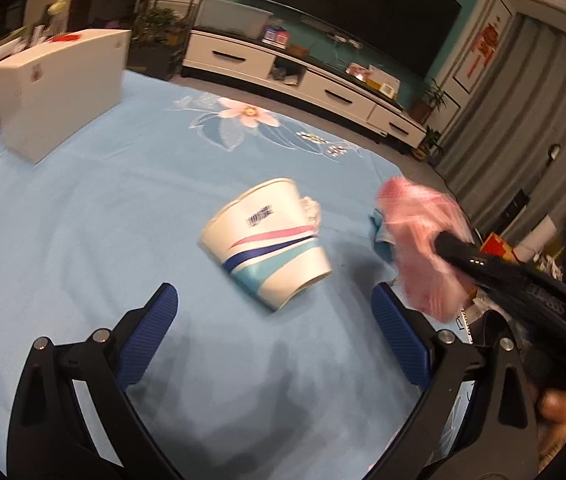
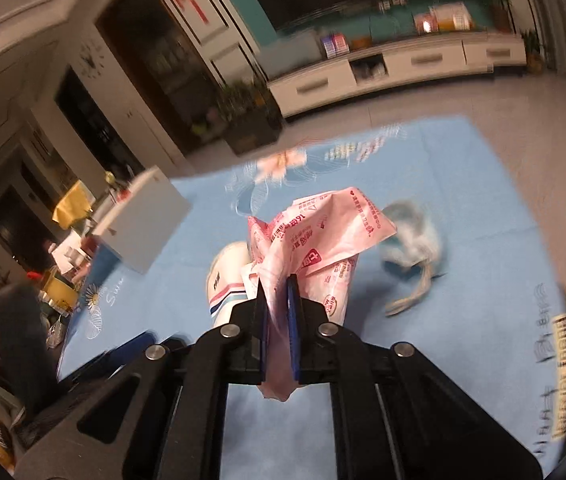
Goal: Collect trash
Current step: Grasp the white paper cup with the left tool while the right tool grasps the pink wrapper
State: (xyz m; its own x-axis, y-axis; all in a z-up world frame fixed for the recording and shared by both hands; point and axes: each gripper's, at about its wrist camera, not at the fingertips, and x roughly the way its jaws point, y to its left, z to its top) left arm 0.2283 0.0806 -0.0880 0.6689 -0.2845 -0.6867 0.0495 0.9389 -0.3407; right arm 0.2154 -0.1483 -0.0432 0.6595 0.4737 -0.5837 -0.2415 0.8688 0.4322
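My right tool (image 2: 277,292) is clamped tight on the pink wrapper (image 2: 323,236), its 2 blue pads pressed together with the plastic pinched between them. The wrapper fans out crumpled past the tips, and a bit hangs down behind the pads. It is up off the blue cloth (image 2: 483,248) that covers the bench. From my left wrist view the wrapper (image 1: 423,240) shows as a pink blur at the right, held at the tip of the right tool (image 1: 449,246).

My left tool (image 1: 275,308) is spread wide, holding nothing, pads either side of the cup (image 1: 267,240). The cup lies on its side on the cloth (image 1: 103,220), near me and just beyond the pads, not touching them. A white scrap (image 1: 310,208) sits against its far side.

A crumpled blue mask (image 2: 415,236) lies on the cloth to the right of the wrapper, straps trailing toward me. A white box (image 1: 59,88) stands far left on the bench. The cup (image 2: 227,280) shows left of my right tool, partly hidden behind the wrapper.
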